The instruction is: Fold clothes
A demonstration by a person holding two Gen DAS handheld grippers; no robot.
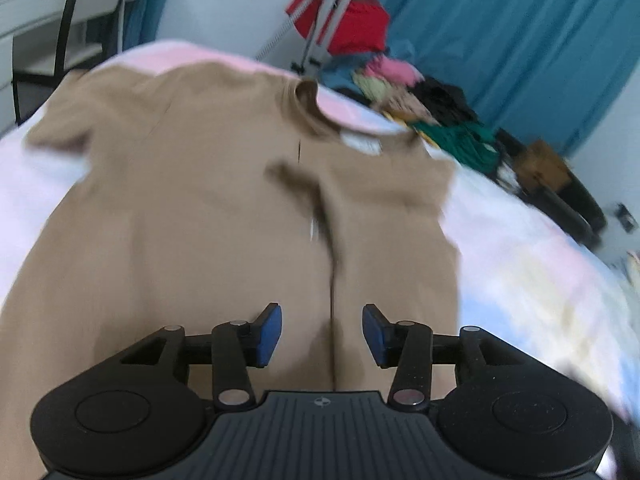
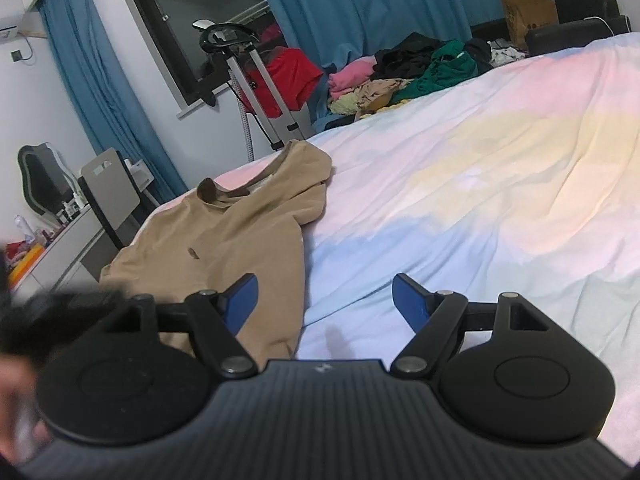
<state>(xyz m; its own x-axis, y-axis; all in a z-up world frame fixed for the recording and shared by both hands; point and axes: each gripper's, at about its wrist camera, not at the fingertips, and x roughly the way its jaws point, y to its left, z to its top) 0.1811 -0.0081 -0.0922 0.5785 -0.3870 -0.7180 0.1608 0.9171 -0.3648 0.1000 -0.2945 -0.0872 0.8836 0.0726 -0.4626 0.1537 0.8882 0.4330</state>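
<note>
While both your left gripper [image 1: 322, 334] and right gripper [image 2: 324, 304] gape empty, pinch the tan shirt [image 1: 208, 208] at its hem by the bed's [image 2: 480, 184] near edge.

No readable text, numbers or brand names anywhere. Tan shirt [image 1: 224, 208] has a white neck label [image 1: 362, 145] just inside its collar, too blurred to read. Small dark chest mark [image 2: 193, 253] below the collar, illegible. Brown paper bag [image 2: 528, 16], far beyond the shirt, carries faint dark print, unreadable. Each gripper body shows a tiny round emblem, a symbol only, no letters: left gripper [image 1: 322, 334], right gripper [image 2: 324, 302].
</note>
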